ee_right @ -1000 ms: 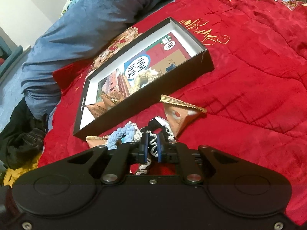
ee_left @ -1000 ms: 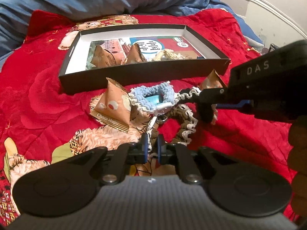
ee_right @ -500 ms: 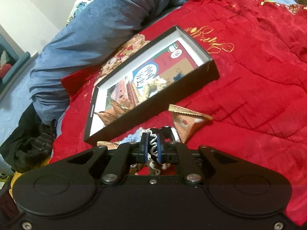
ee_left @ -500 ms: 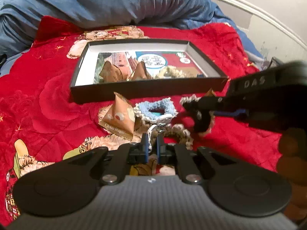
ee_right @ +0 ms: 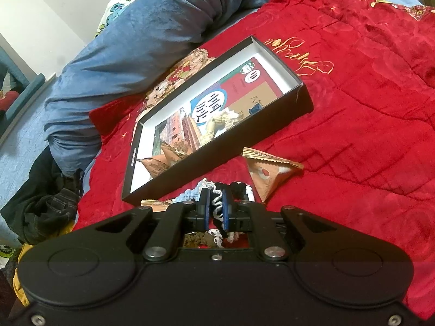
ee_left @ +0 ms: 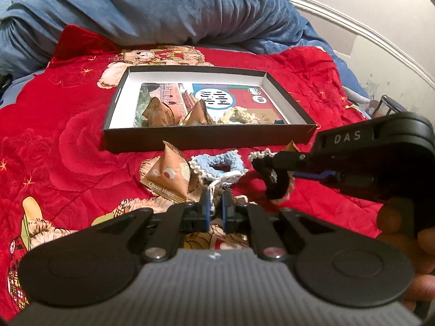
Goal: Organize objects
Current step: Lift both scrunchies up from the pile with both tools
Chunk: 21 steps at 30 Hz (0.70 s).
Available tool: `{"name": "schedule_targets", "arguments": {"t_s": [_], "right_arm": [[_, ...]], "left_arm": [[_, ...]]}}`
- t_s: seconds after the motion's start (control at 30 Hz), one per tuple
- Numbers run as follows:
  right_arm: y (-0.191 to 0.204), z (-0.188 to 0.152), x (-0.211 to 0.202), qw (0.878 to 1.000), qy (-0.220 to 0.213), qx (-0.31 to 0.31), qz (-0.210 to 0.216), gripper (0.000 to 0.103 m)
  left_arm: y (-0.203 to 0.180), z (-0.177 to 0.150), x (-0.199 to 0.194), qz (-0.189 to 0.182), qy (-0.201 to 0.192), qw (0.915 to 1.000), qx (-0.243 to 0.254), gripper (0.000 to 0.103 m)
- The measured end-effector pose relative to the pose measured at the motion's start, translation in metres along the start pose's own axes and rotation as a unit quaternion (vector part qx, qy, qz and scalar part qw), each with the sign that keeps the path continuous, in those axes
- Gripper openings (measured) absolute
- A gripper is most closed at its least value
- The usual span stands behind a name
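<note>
Right gripper: jaws pinched on the black scrunchie, white frill showing between the pads. In the left view the scrunchie hangs off those fingertips, clear of the red quilt.

Left gripper: jaws nearly together, a thin white strand between them that runs toward the blue scrunchie just ahead. Whether it grips that scrunchie proper or only a thread, I cannot tell.

Key relation: the box lies ahead of the right gripper and slightly left, its long axis running diagonally, near-left to far-right. Its near wall stands between scrunchie and interior, so the load must clear that wall before any drop. The right hand is the nearer one with a load ready. Inside already: two snack packets and a cream scrunchie.

Loose ahead of the left gripper: one packet left of the blue scrunchie. Another packet sits just right of the right gripper's tips.

Change from a second ago: the left view sits higher, with box and blue bedding lower in frame. The black scrunchie, then partly on the pile, now dangles free. Both grips unchanged.
</note>
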State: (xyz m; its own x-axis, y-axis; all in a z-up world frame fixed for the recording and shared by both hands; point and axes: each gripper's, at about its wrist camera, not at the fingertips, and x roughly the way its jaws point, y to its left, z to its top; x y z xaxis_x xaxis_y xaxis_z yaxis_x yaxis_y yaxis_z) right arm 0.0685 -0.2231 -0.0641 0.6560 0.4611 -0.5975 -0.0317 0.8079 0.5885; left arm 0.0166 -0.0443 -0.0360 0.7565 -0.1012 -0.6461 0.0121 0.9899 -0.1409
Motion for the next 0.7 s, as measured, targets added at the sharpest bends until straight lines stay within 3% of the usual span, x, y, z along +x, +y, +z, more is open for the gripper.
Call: {"name": "schedule_targets", "arguments": {"t_s": [0.7], "right_arm": [[-0.0021, 0.0010, 0.0018, 1.000, 0.002, 0.001, 0.002, 0.010]], "left_arm": [[-0.0006, -0.0012, 0.0024, -0.005, 0.006, 1.0000, 0.001, 0.011]]}}
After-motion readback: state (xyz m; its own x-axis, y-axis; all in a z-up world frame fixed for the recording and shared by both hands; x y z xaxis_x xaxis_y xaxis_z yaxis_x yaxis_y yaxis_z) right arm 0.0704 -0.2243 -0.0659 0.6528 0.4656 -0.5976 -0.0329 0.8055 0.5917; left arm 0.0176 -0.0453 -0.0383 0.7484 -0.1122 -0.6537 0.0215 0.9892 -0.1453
